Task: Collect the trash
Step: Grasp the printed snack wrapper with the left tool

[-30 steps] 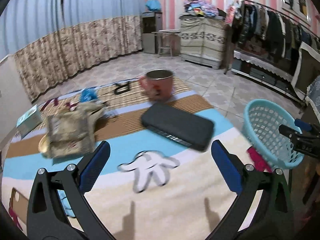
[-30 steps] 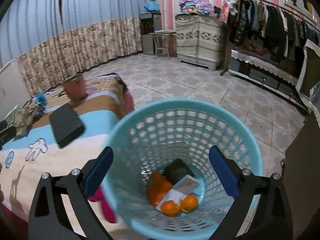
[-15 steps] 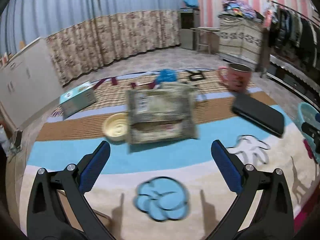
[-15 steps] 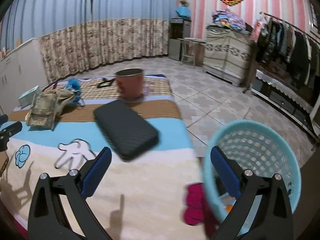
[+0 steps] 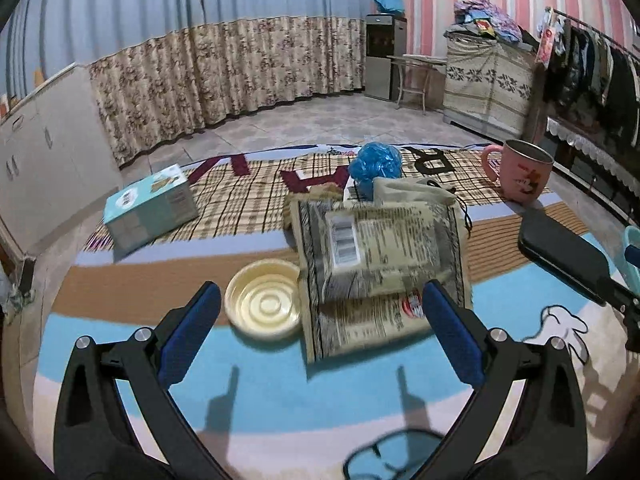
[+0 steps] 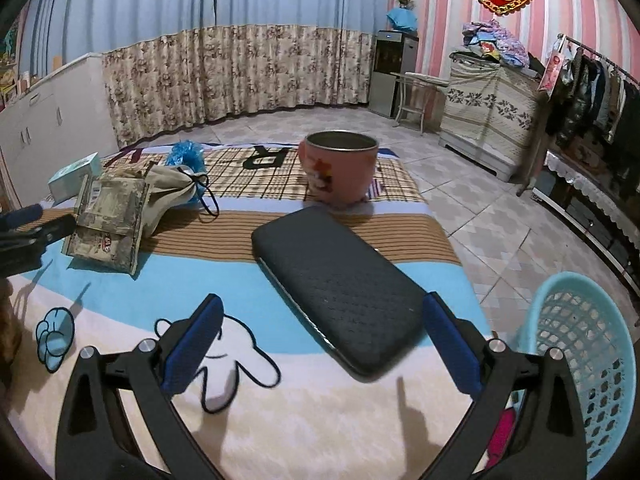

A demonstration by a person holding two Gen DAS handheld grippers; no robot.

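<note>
Left gripper [image 5: 320,322] wide apart, blue pads [image 5: 452,330] empty, low, angled down; right gripper [image 6: 320,334] likewise spread, holding nothing, level with left, to its right

Your left wrist camera sits low over the blanket [image 5: 280,392], facing the curtained far wall with the printed packet [image 5: 376,256] close. Your right one looks the same way from farther right. Both share the packet, pink mug [image 6: 338,166] and black case [image 6: 340,280].

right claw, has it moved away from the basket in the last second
Yes. The right claw has swung left: the teal basket, centred between its fingers a second ago, now sits at the right edge, and the black case lies ahead.
</note>
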